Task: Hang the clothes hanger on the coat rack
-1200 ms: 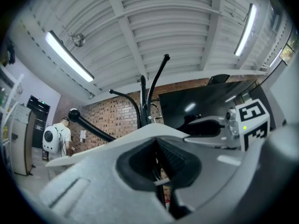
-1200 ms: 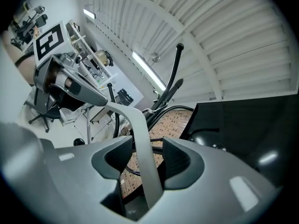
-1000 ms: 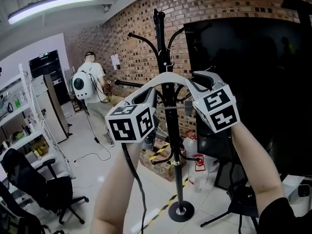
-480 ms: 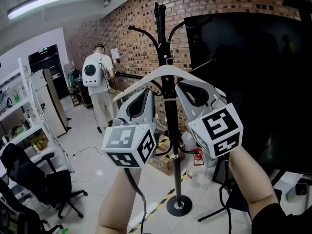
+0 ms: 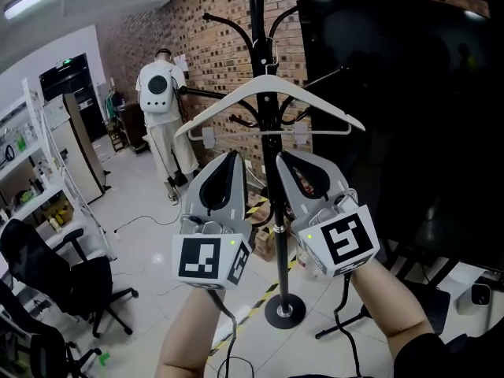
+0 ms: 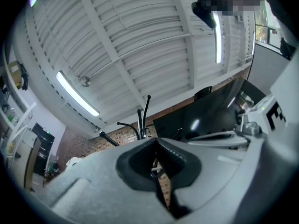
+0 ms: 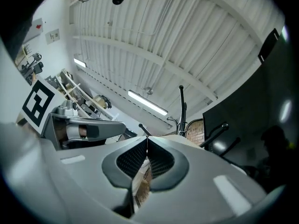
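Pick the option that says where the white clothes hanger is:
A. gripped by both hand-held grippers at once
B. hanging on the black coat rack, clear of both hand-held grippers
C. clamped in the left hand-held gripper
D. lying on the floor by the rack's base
B: the white clothes hanger hangs on the coat rack, while the left hand-held gripper and the right hand-held gripper sit below it, shut and empty.

The white clothes hanger (image 5: 228,103) hangs level against the tall black coat rack (image 5: 261,38), its hook seemingly caught on a curved arm, small clips dangling below.
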The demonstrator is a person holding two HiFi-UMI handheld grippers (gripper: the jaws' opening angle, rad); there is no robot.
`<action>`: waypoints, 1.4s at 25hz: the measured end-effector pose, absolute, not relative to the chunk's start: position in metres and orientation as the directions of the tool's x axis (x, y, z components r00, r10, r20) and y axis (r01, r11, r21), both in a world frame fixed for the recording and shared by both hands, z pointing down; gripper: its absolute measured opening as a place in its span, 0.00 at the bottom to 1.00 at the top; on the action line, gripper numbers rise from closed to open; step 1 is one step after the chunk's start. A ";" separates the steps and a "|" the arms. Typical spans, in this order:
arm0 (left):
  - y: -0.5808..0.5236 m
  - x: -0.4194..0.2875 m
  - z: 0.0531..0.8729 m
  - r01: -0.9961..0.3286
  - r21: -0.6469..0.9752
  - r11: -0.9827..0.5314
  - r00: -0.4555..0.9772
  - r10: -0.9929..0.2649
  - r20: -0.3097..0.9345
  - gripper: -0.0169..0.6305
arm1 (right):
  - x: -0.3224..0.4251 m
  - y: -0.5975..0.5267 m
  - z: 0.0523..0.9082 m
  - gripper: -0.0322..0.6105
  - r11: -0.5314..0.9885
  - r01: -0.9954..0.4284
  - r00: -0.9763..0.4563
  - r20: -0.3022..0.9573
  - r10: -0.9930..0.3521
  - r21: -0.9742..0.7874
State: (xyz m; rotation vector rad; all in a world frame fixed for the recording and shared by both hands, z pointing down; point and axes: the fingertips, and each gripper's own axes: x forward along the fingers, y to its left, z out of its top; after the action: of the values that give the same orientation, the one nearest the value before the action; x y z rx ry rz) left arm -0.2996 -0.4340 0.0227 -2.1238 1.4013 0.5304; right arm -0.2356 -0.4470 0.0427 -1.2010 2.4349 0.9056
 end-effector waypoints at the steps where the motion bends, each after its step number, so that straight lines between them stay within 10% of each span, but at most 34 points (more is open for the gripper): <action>1: -0.430 -0.299 0.028 -0.920 -0.221 -0.323 0.390 -0.702 -0.596 0.03 | -0.236 -0.445 0.051 0.06 0.463 -0.791 -0.612 -0.502 -0.611 0.401; 20: -0.398 -0.318 0.163 -0.933 -0.165 -0.319 0.357 -0.772 -0.525 0.03 | -0.227 -0.420 0.168 0.06 0.472 -0.833 -0.553 -0.474 -0.685 0.289; 35: -0.427 -0.303 0.286 -0.928 -0.018 -0.371 0.365 -0.902 -0.229 0.03 | -0.234 -0.434 0.274 0.06 0.540 -0.822 -0.569 -0.226 -0.791 0.179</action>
State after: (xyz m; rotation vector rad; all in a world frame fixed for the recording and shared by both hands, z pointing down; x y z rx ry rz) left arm -0.3027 -0.4270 0.2859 -2.4737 1.6712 0.2724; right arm -0.2338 -0.4341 0.2739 -1.3945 2.6520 0.4044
